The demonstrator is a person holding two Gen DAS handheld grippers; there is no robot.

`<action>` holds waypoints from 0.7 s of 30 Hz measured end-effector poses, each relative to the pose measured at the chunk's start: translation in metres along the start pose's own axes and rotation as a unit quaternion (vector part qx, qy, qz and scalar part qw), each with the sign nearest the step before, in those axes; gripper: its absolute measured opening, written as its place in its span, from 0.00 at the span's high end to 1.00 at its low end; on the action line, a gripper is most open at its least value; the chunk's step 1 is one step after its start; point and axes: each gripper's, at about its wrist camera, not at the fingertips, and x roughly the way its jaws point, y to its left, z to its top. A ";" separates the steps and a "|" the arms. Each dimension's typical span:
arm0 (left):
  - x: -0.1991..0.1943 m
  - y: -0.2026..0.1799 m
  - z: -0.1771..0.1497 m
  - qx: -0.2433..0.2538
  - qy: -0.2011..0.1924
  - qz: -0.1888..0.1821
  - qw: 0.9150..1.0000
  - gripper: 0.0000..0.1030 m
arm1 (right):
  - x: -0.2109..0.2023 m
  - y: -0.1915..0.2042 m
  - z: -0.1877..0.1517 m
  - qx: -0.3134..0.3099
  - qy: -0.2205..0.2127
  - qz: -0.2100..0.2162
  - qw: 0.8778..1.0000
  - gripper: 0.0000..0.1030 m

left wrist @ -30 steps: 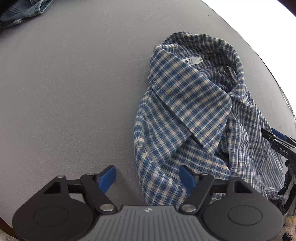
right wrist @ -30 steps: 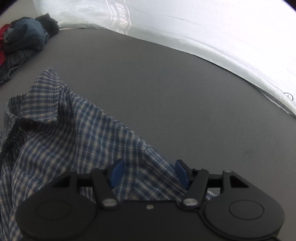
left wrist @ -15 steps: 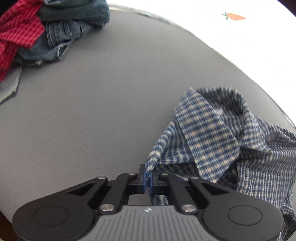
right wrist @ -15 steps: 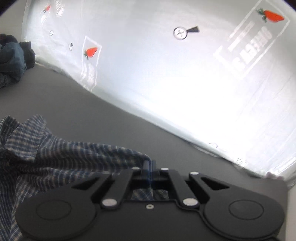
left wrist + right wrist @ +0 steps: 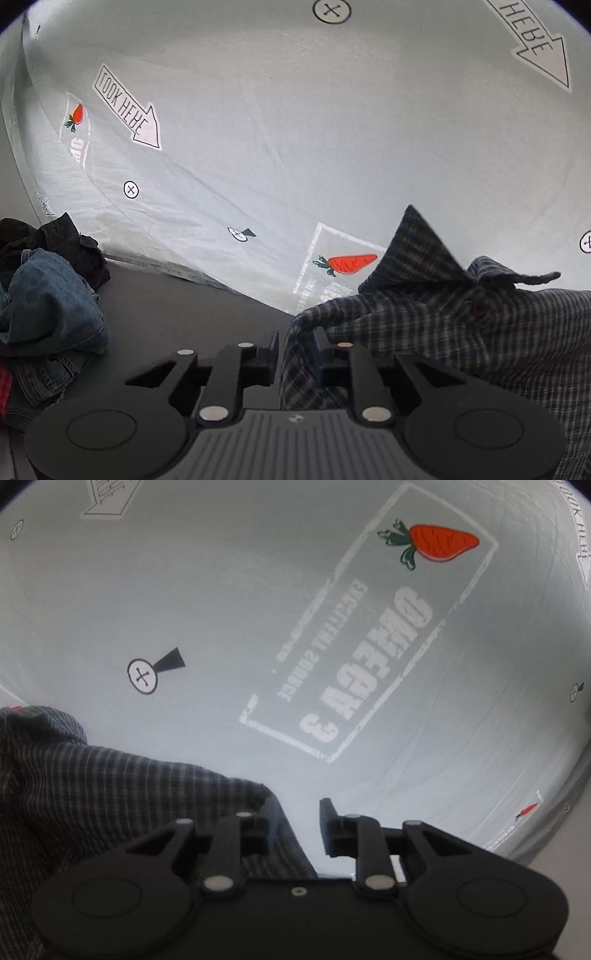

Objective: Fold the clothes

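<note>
While both tongs were clamped tight on the plaid shirt [image 5: 461,332] half a second ago, a gap is now seen between the fingers of each. Left tongs [image 5: 294,345]: part-open, shirt edge bunched between the fingers, grip cannot be confirmed. Right tongs [image 5: 295,825]: parted, fabric lying against the left finger only, right finger clear. Shirt is raised off the grey bench [image 5: 177,306] against the printed white sheet [image 5: 295,129], where earlier it was draped lower. Pile of jeans and dark clothes [image 5: 44,302] is seen at left on the bench.
</note>
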 end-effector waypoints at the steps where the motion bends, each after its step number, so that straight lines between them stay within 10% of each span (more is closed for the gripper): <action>1: 0.006 -0.001 -0.008 -0.001 0.015 -0.015 1.000 0.57 | 0.002 -0.002 -0.008 0.010 0.012 0.010 1.000 0.54; 6: 0.006 0.004 -0.109 -0.011 0.136 -0.094 0.986 0.35 | -0.047 -0.008 -0.091 0.032 0.107 0.080 0.991 0.42; 13: -0.054 -0.025 -0.245 0.022 0.277 -0.201 0.939 0.33 | -0.179 0.008 -0.218 0.045 0.271 0.250 0.929 0.31; 16: -0.083 -0.055 -0.270 0.108 0.266 -0.258 0.923 0.23 | -0.222 0.029 -0.248 0.005 0.281 0.299 0.912 0.22; 19: -0.105 -0.085 -0.298 0.249 0.182 -0.221 0.925 0.22 | -0.235 0.045 -0.262 -0.036 0.285 0.293 0.912 0.26; 21: -0.117 -0.101 -0.319 0.341 0.122 -0.194 0.912 0.22 | -0.238 0.053 -0.271 -0.060 0.288 0.283 0.913 0.67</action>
